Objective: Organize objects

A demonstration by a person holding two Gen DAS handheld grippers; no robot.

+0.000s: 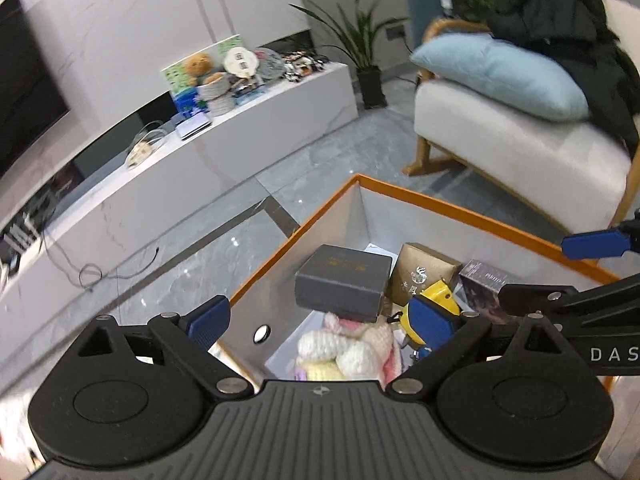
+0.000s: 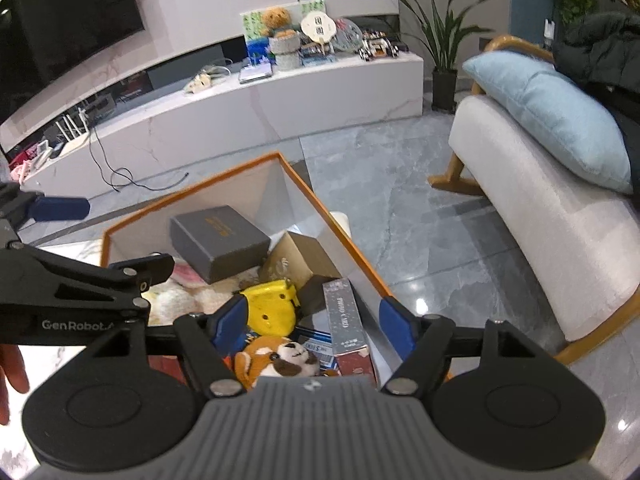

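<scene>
An orange-rimmed storage box holds several items: a grey gift box, a kraft carton, a yellow plastic toy, a silver photo-card box, a pale knitted plush and a red-panda plush. My left gripper hovers open over the box's left side with nothing gripped. My right gripper is open above the yellow toy and the plush, holding neither.
Grey tiled floor surrounds the box. A white armchair with a blue cushion stands to the right. A low white TV bench with toys and cables runs along the back wall. A hand shows at the left edge.
</scene>
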